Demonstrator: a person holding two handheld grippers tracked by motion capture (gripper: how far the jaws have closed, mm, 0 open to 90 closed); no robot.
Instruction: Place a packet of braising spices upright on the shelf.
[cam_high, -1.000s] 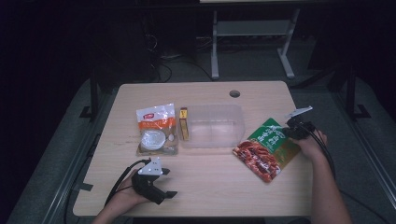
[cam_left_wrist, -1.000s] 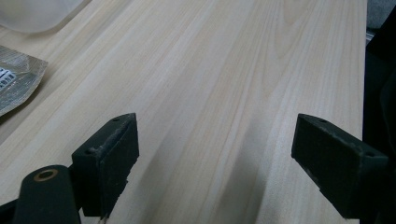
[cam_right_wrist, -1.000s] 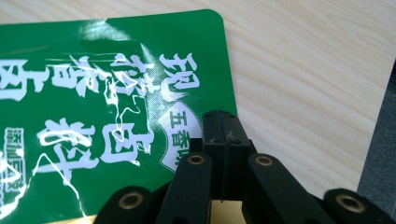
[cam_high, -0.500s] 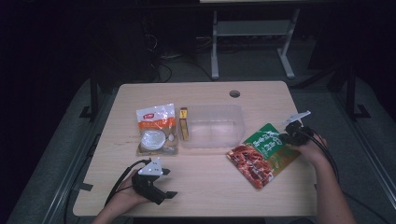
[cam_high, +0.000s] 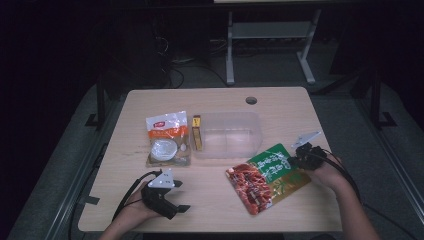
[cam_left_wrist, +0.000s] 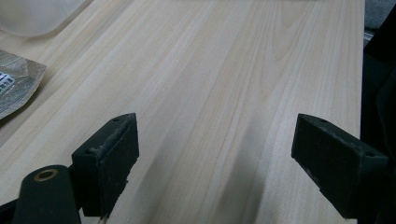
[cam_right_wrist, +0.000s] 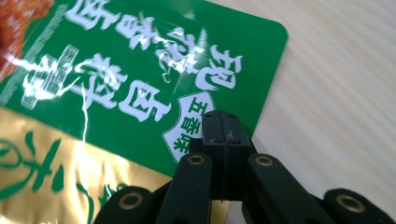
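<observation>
A green, red and gold snack bag lies on the wooden table at the front right. My right gripper is shut on the bag's right edge. In the right gripper view the black jaws meet over the green corner of the bag. My left gripper rests at the table's front left. In the left gripper view its jaws stand wide apart over bare wood with nothing between them.
A clear plastic container sits at the table's middle, with a slim yellow box against its left side. An orange and white bag lies left of that. A round cable hole is near the far edge.
My right gripper has moved left and slightly toward the front edge, dragging the snack bag with it. The left gripper has stayed in place.
</observation>
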